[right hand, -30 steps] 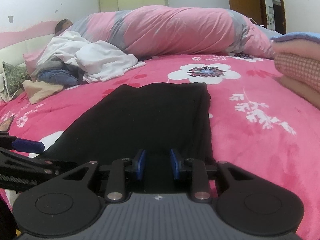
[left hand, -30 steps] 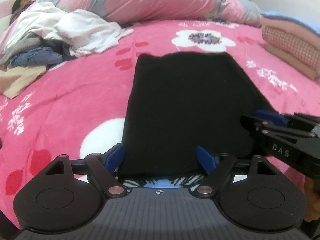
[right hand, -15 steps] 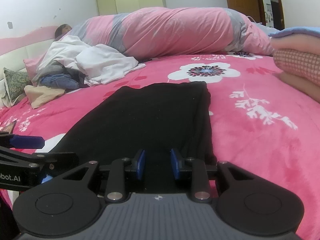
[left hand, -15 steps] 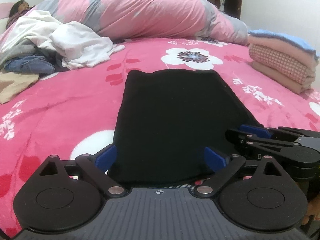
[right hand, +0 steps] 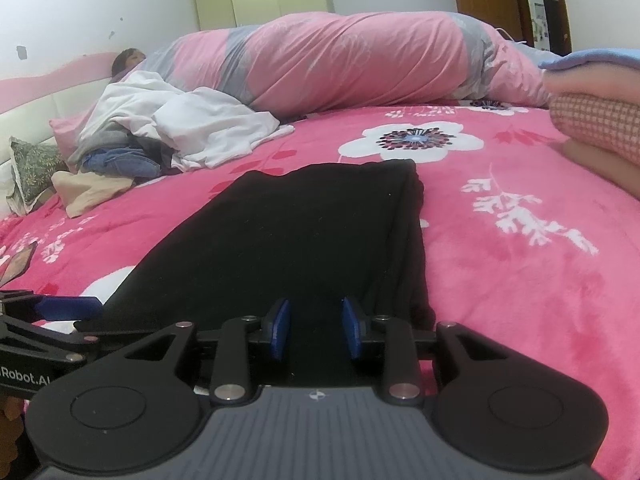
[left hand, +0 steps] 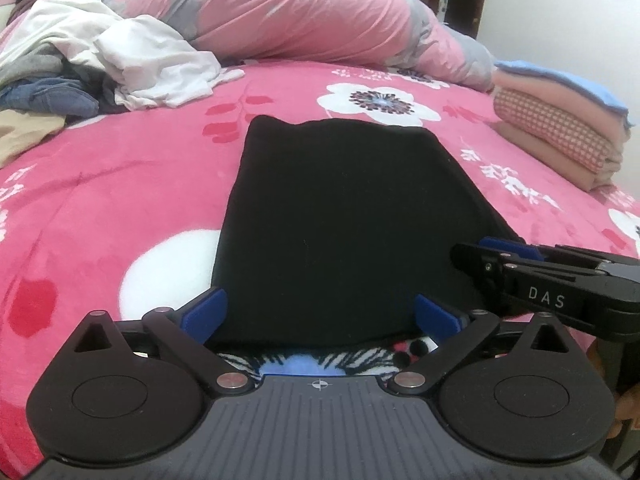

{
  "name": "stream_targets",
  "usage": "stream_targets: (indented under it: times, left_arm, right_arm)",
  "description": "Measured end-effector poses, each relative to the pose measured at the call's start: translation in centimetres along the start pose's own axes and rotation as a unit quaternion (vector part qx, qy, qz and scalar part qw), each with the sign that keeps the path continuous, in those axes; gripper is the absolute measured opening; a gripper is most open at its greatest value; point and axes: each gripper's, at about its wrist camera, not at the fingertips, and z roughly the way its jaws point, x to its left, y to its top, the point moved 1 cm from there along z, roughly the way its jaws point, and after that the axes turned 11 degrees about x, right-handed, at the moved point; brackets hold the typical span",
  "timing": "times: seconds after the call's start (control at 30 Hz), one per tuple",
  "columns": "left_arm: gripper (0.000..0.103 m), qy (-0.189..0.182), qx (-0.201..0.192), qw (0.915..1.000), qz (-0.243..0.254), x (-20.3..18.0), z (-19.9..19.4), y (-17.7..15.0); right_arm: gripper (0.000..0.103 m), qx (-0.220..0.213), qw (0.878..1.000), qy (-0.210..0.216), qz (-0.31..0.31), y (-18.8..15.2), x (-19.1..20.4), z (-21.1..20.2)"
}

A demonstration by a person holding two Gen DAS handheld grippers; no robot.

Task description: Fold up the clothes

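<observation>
a bed (left hand: 132,200) fills both views, spread with a bright pink fleece blanket printed with white flowers, a white wall and pale green cupboards behind it. along the far side lies a long roll of pink and grey quilt (left hand: 304,12), with a person's head showing at its left end. a loose heap of unfolded clothes (left hand: 100,48), white on top with denim and beige beneath, sits at the far left. at the far right is a neat stack of folded blankets (left hand: 560,136), pink, checked and blue-edged.

the black garment (left hand: 340,220) lies flat in the middle of the bed, folded into a long panel that runs away from both cameras, layered edges showing along its right side in the right wrist view.

the left gripper (left hand: 318,314) sits at the garment's near edge with its jaws spread wide; they have just been opening, and the blue pads stand at either side of the cloth's near end without pressing it. the cloth lies between them, free.

the right gripper (right hand: 316,330) is over the near right part of the garment, just inside its right edge. its jaws are narrow, a small gap between the pads with black cloth seen through it; whether they pinch a fold i cannot tell.
</observation>
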Motion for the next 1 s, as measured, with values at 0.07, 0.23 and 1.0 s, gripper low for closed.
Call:
stream_targets:
  times: [0.07,0.23,1.0]
  left_arm:
    - [0.103,-0.001,-0.001,1.0,0.003,0.0,0.0,-0.1]
    - [0.103,-0.004,-0.003,1.0,0.007,0.1,0.0,-0.3]
    - [0.103,-0.031,-0.053,0.9977,-0.028,3.7,-4.7,-3.2]
  right_arm:
    - [0.032,0.001,1.0,-0.002,-0.001,0.0,0.1,0.0]
    - [0.033,0.003,1.0,-0.004,-0.003,0.0,0.3,0.0]
    - [0.036,-0.006,1.0,0.003,-0.005,-0.3,0.0,-0.2]
